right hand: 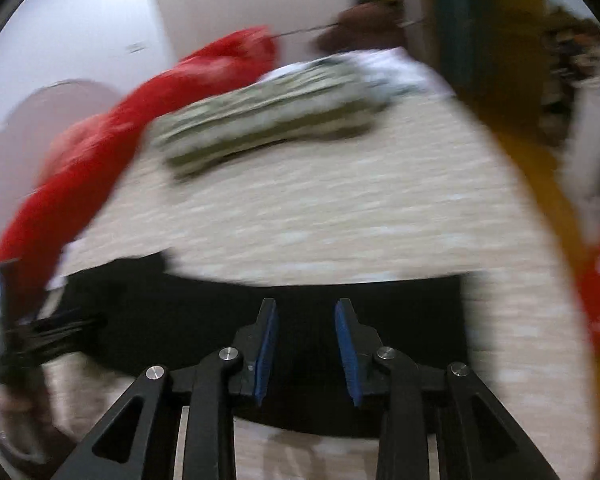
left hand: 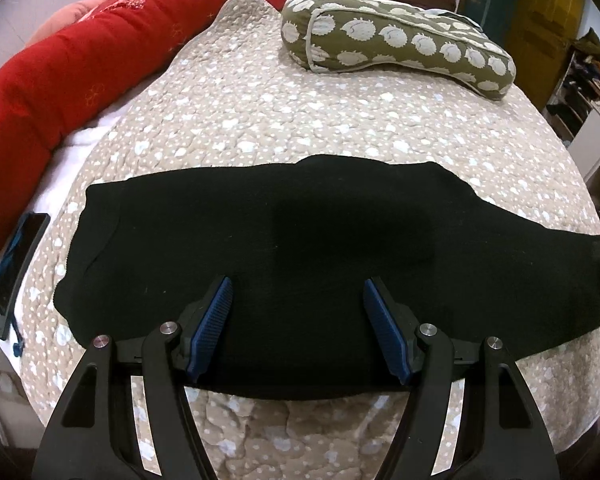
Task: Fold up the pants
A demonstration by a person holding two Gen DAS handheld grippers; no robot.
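- The pants [left hand: 300, 272] lay as one long black band across the lower middle of the frame on your bed [left hand: 260, 120], apparently folded lengthwise, cross folds left.
- Your left gripper [left hand: 298, 308] hung spread above them, pinching nothing.
- Your right gripper [right hand: 306, 324], blurred, stood parted and empty over the pants.

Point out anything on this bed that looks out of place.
A phone with a blue cord lies at the quilt's left edge, beside the black pants. The pants' far edge is uneven. Nothing spilled or damaged.

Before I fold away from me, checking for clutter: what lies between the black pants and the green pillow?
Only bare quilt between pants and pillow, in the left wrist view.
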